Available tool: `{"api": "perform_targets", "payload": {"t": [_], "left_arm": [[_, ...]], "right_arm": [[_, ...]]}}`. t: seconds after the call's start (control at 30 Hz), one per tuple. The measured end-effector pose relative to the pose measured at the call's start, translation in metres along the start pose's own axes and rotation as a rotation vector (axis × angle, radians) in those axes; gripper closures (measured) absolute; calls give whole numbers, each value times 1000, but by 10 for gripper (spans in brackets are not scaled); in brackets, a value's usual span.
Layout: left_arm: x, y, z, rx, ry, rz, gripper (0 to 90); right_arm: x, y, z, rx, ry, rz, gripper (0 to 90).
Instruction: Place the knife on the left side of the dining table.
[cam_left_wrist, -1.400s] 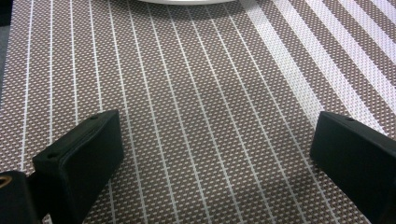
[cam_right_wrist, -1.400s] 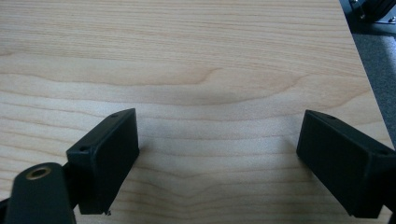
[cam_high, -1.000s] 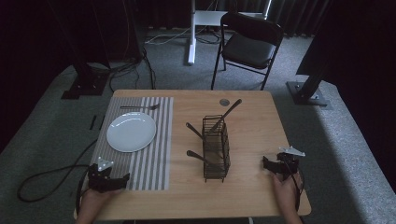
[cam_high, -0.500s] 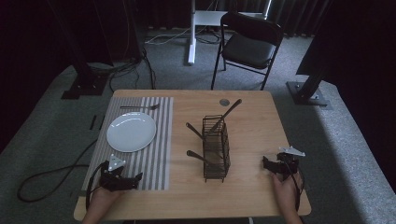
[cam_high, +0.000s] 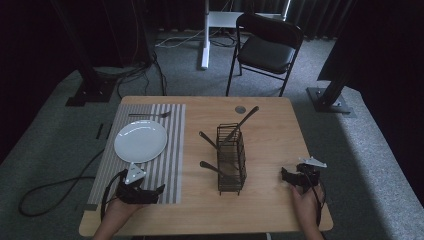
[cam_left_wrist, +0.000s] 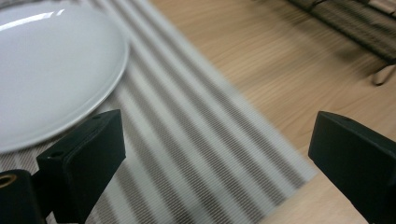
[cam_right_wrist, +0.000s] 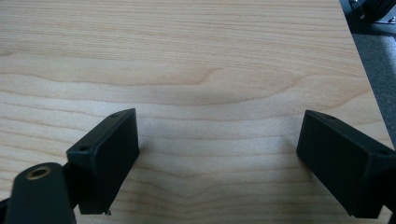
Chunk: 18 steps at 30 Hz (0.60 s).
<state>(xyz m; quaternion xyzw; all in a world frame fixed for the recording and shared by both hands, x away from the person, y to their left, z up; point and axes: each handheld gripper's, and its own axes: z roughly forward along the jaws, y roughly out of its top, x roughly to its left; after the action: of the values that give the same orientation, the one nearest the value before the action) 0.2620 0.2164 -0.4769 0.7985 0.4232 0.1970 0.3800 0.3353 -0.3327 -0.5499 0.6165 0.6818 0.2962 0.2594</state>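
My left gripper (cam_high: 158, 190) lies low over the near end of a grey striped placemat (cam_high: 170, 150), jaws open and pointing right with nothing between them. In the left gripper view the open left gripper (cam_left_wrist: 215, 135) frames the placemat (cam_left_wrist: 196, 140), with a white plate (cam_left_wrist: 46, 70) just beyond the left jaw. That white plate (cam_high: 140, 141) rests on the mat, and a fork (cam_high: 149, 115) lies behind it. My right gripper (cam_high: 285, 175) sits open near the table's front right, over bare wood (cam_right_wrist: 210, 60).
A black wire basket (cam_high: 231, 160) stands mid-table with several utensils poking out, one handle (cam_high: 244, 120) slanting up to the right. A small round disc (cam_high: 240, 109) lies behind it. A folding chair (cam_high: 267, 50) stands beyond the table. The table's right edge (cam_right_wrist: 369, 79) is close to the right gripper.
My left gripper has moved right, from the table's front left edge onto the near end of the placemat. The right gripper has stayed put.
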Motion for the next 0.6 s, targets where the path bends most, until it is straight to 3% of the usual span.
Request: {"api": "perform_targets", "payload": {"t": [0.6], "left_arm": [[-36,36,-6,-89,-111,92,40]], "right_arm": [[0,0,0,0,0,0,123]]}}
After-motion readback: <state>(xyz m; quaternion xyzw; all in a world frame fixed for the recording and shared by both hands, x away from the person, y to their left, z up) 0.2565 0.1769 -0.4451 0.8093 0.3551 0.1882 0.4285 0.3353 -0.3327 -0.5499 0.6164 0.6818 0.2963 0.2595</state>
